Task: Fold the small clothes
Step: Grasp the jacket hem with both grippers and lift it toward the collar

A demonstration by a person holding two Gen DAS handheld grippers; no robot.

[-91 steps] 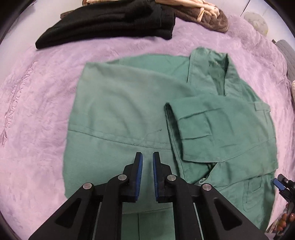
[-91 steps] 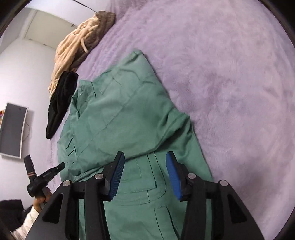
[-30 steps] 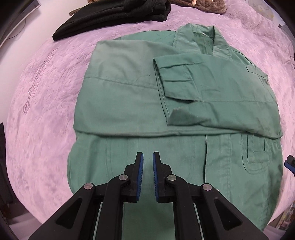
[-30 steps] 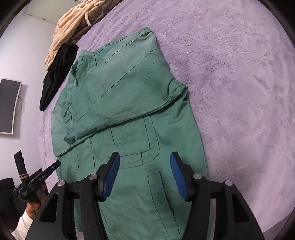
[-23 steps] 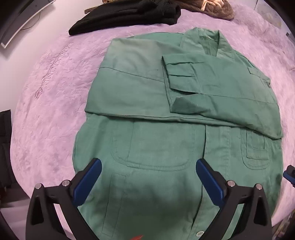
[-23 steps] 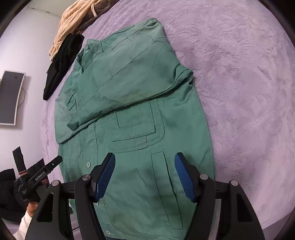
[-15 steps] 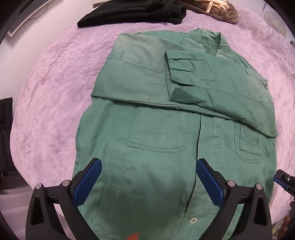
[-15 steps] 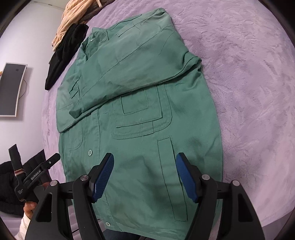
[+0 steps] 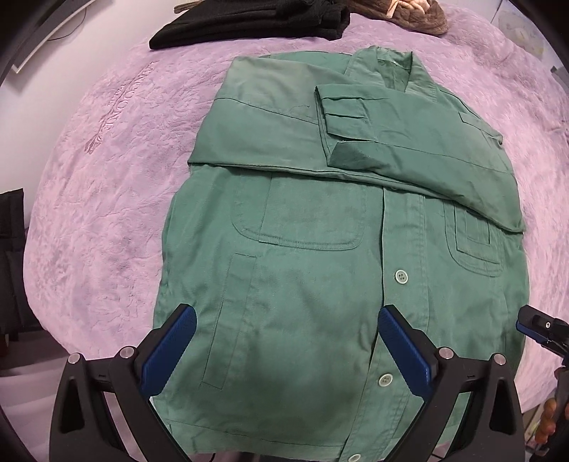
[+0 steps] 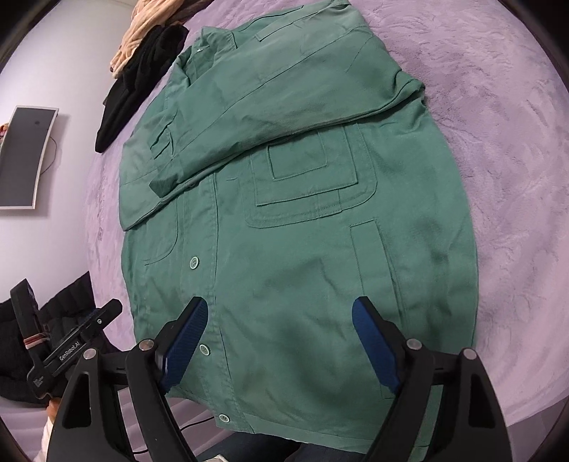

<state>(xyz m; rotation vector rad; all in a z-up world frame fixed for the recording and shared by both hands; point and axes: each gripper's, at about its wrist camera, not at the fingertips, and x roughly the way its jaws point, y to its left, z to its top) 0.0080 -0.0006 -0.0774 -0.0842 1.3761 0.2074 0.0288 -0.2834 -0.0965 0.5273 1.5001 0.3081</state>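
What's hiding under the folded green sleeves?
The sleeves lie crossed over the green jacket's chest. Below them pockets and buttons show. The chest, and any upper buttons, are covered.

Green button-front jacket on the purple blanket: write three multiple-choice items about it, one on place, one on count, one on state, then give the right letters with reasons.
1. Where does the black folded garment lie relative to the green button-front jacket?
A. Beyond its collar end
B. On its hem
C. Under its pocket

2. How many buttons show on the jacket in the left wrist view?
A. One
B. Three
C. Six

3. How do the jacket's sleeves lie?
A. Spread out on the purple blanket
B. Folded across the chest
C. Rolled into the collar

Answers: 1 A, the black garment sits past the collar at the far edge. 2 B, three pale buttons run down the placket. 3 B, both sleeves cross over the upper front, while the left gripper and the right gripper hover open over the hem.
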